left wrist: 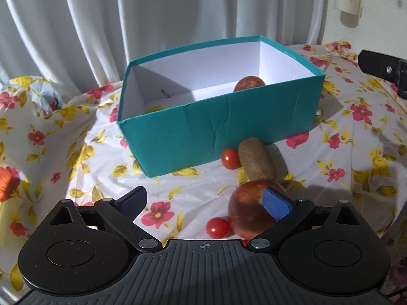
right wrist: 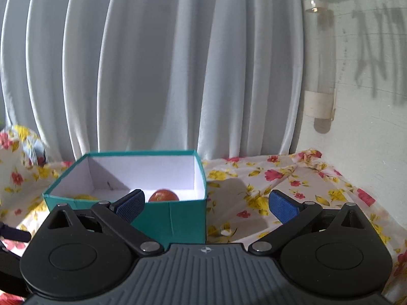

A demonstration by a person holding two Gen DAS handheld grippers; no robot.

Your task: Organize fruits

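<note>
A teal box (left wrist: 203, 132) with a white inside stands on the floral cloth. In it lie a red apple (left wrist: 249, 83) and a yellow fruit (left wrist: 156, 108), mostly hidden by the front wall. In front of the box lie a kiwi (left wrist: 257, 159), a cherry tomato (left wrist: 230, 158), a second red apple (left wrist: 250, 213) and another cherry tomato (left wrist: 217, 227). My left gripper (left wrist: 206, 203) is open, its right pad over the near apple. My right gripper (right wrist: 207, 204) is open and empty, held just before the box (right wrist: 175, 218); the apple inside (right wrist: 163, 195) and the yellow fruit (right wrist: 85, 197) show there.
A floral tablecloth (left wrist: 84, 152) covers the table, bunched up at the far left. White curtains (right wrist: 152, 63) hang behind. A wall with a mounted tube (right wrist: 320, 63) is at the right. The right gripper's black body (left wrist: 381, 66) shows at the right edge of the left wrist view.
</note>
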